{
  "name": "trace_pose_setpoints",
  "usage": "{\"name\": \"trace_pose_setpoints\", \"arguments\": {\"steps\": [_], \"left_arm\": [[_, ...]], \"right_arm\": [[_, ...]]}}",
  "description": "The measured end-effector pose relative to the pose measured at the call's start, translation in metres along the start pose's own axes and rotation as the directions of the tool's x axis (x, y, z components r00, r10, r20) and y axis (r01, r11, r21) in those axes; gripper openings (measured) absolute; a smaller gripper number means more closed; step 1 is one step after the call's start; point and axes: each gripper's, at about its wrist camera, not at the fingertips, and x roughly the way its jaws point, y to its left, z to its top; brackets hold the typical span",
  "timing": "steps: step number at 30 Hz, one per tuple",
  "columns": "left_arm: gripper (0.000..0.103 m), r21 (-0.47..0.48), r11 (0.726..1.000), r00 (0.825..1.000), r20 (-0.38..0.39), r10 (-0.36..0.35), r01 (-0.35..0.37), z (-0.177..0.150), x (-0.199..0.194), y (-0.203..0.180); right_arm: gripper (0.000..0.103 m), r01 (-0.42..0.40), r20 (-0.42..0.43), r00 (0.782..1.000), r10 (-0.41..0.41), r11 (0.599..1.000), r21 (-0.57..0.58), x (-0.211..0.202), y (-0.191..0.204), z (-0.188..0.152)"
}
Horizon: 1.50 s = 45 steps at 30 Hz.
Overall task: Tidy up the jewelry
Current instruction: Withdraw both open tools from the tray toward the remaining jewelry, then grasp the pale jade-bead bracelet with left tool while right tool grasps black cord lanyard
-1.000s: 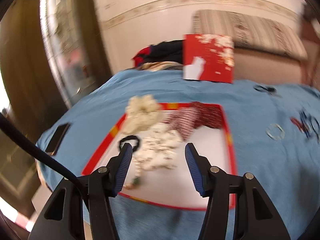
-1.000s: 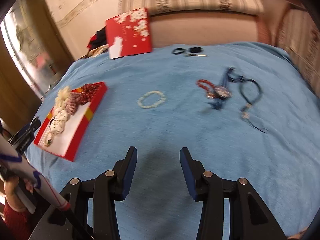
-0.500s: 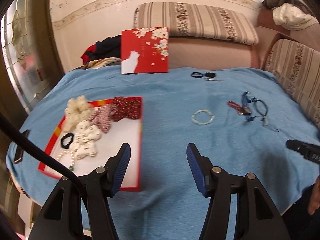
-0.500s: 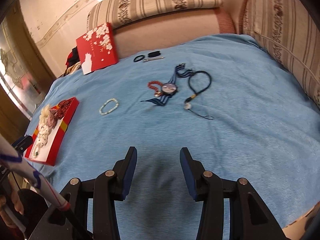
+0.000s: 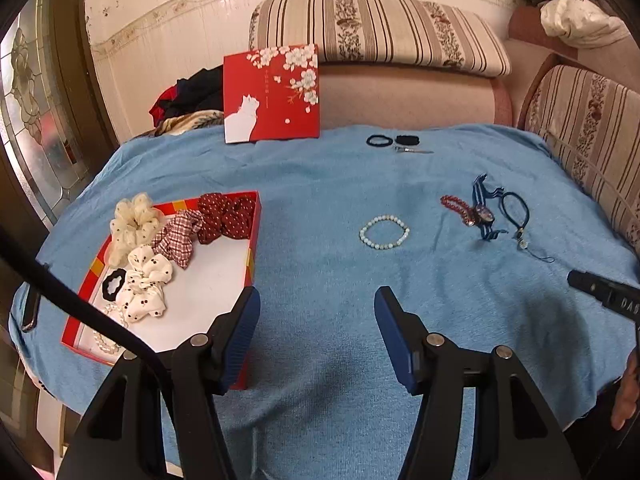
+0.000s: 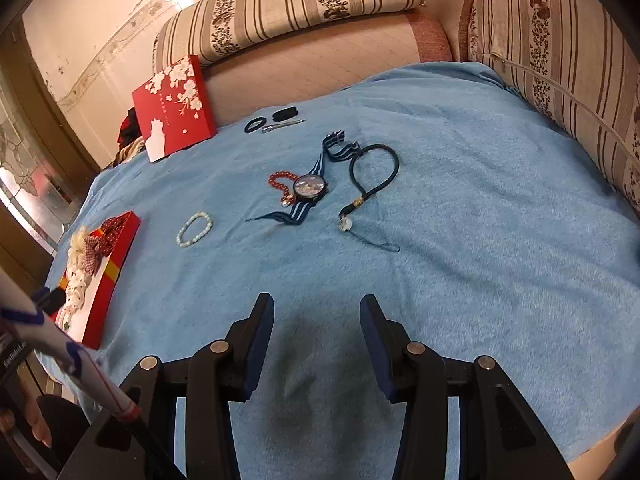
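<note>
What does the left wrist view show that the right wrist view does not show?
Only the left wrist view shows the inside of the red box clearly: the cream scrunchie, the dark red dotted scrunchie and a black hair tie. It also shows the pile of clothes at top right.

Only the right wrist view shows a white sleeve with blue marks at lower left.

Both show the pale bead bracelet, the watch, the red bead bracelet, the upright red lid and the blue cloth.

Box [image 5: 252, 240] left of bracelet [image 5: 384, 232], watch [image 5: 482, 214] right
</note>
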Motion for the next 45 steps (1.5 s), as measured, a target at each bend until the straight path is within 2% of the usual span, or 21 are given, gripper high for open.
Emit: {"name": "trace_pose_setpoints", "arguments": {"steps": [13,18,22,27,34,39,41,43,45], "left_arm": [[0.059,-0.002,1.000,0.997,-0.071,-0.012,0.012,0.012,0.058,-0.003],[0.059,-0.011,1.000,0.994,-0.103,-0.020,0.019,0.022,0.088,-0.003],[0.059,-0.022,0.999,0.992,-0.125,-0.032,0.030,0.029,0.109,-0.004],[0.059,-0.079,0.994,0.984,-0.159,-0.084,0.072,0.047,0.143,0.006],[0.058,-0.085,0.973,0.953,-0.201,-0.227,0.214,0.077,0.189,0.000],[0.058,-0.096,0.942,0.911,-0.239,-0.335,0.322,0.075,0.210,-0.016],[0.058,-0.096,0.934,0.898,-0.257,-0.357,0.344,0.073,0.217,-0.022],[0.058,-0.062,0.939,0.906,-0.250,-0.342,0.338,0.075,0.218,-0.028],[0.058,-0.043,0.937,0.904,-0.251,-0.347,0.347,0.075,0.220,-0.032]], "right_arm": [[0.051,0.054,0.060,0.997,-0.058,0.996,0.069,0.025,-0.020,0.067],[0.051,0.068,0.061,0.995,-0.073,0.994,0.083,0.043,-0.028,0.073],[0.051,0.076,0.026,0.997,-0.079,0.992,0.102,0.060,-0.039,0.076],[0.051,0.099,0.021,0.995,-0.102,0.989,0.105,0.070,-0.048,0.082],[0.051,0.087,-0.025,0.996,-0.085,0.985,0.146,0.091,-0.062,0.088],[0.051,0.077,-0.051,0.996,-0.070,0.984,0.161,0.105,-0.067,0.089],[0.051,0.067,-0.063,0.996,-0.058,0.986,0.154,0.111,-0.066,0.088],[0.051,0.044,-0.070,0.997,-0.034,0.989,0.144,0.116,-0.061,0.088],[0.051,0.043,-0.080,0.996,-0.034,0.992,0.120,0.122,-0.054,0.088]]}}
